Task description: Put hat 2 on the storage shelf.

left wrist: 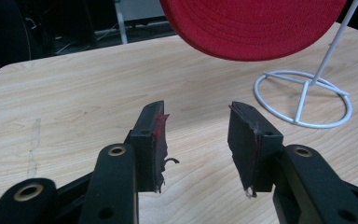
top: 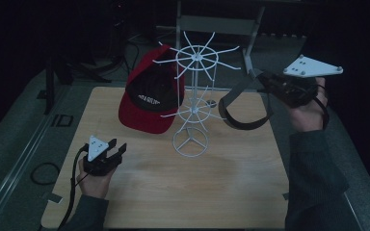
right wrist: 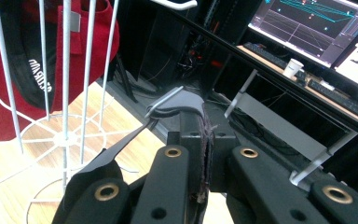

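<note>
Two grippers, one white wire rack (top: 192, 101) on the table (top: 231, 178).
Right gripper (right wrist: 204, 140) pinches a dark visor (top: 243, 113) (held aloft) beside the rack; left gripper (left wrist: 196, 140) rests spread — red cap (top: 149, 96) hangs on the rack.

High view dim, bluish, grainy; surroundings fall to near black past the table (top: 183, 192). Gripper views brighter and warmer. Soft pale sheen on the wood between the left gripper's fingers (left wrist: 151, 135). Beyond the right gripper's fingers (right wrist: 186, 140), monitors (right wrist: 317, 28) glow bright, slightly soft.
</note>
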`<action>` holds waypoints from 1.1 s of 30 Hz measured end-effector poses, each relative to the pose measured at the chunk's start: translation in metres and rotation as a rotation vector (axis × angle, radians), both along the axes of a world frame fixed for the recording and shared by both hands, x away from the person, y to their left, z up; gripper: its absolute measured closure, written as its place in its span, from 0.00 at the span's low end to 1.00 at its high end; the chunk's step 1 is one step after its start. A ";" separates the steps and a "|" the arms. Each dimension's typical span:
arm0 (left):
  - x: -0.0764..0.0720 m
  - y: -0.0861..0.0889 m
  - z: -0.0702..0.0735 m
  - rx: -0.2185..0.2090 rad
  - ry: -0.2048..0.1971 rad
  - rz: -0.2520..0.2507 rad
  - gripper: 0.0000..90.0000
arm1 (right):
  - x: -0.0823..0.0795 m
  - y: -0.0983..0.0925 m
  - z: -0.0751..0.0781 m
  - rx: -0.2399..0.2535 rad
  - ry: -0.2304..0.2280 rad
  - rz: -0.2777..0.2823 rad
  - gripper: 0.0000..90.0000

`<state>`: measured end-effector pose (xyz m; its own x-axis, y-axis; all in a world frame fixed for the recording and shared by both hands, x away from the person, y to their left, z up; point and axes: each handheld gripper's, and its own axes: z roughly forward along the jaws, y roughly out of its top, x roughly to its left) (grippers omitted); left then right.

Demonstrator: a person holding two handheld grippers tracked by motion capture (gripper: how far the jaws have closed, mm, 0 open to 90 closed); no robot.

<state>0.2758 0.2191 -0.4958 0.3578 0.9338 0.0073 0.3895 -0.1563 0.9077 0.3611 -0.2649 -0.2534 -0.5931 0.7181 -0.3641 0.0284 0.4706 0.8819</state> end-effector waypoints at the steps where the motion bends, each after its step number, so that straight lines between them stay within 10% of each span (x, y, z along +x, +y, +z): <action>1: 0.000 0.000 0.000 0.000 0.000 0.000 0.65 | 0.000 0.000 0.000 0.000 0.000 0.000 0.98; 33: 0.000 -0.002 0.002 -0.014 -0.011 -0.014 0.81 | -0.007 0.000 0.026 0.025 -0.040 0.026 0.98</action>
<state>0.2761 0.2172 -0.4936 0.3705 0.9288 -0.0016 0.3775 -0.1490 0.9139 0.3540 -0.2645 -0.2276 -0.5967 0.7121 -0.3699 -0.0189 0.4484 0.8936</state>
